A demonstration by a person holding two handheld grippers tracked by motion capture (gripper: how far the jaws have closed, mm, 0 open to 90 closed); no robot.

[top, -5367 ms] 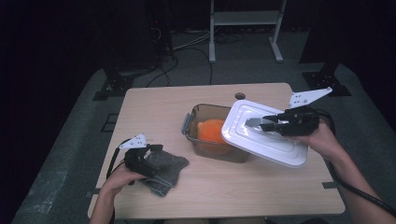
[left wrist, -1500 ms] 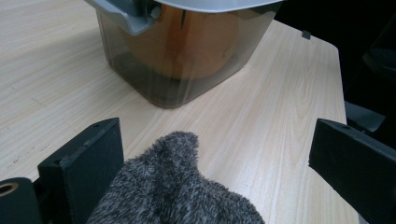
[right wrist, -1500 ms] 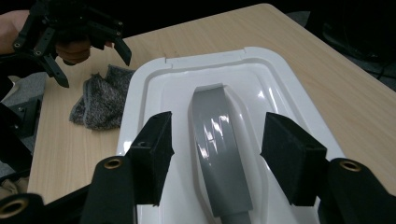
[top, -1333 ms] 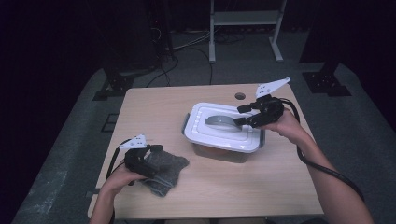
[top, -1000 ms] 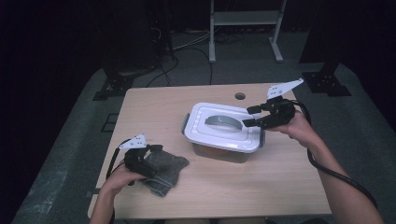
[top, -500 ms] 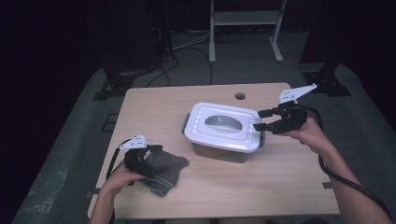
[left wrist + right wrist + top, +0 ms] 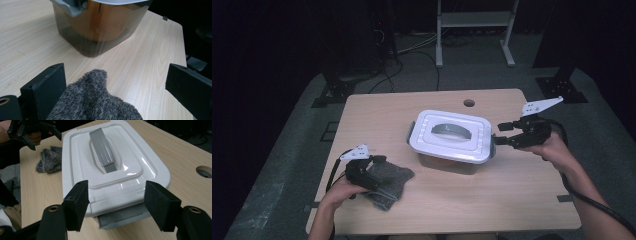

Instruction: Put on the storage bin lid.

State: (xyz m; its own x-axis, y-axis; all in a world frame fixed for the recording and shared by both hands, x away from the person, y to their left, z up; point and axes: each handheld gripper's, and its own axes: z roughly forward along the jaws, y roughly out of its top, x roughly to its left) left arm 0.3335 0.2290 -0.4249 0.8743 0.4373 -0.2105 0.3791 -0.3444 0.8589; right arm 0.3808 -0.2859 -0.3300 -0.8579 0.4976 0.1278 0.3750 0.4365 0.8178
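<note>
Two grippers, jaws open, empty | pale wood table [image 7: 387,120] | dark room, grey floor [image 7: 287,165]

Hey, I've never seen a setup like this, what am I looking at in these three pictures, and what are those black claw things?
A person sits at a light wooden table, holding a hand-held two-jaw black gripper in each hand. The high view looks down from above. The other two pictures come from cameras riding on the grippers, looking along their own black jaws.

On the table stands a clear plastic box with something orange inside, closed by a white lid with a grey handle. The right gripper is open just beside the box's end, holding nothing. The left gripper rests open over a fuzzy dark grey cloth, jaws either side of it, not clamped.
</note>
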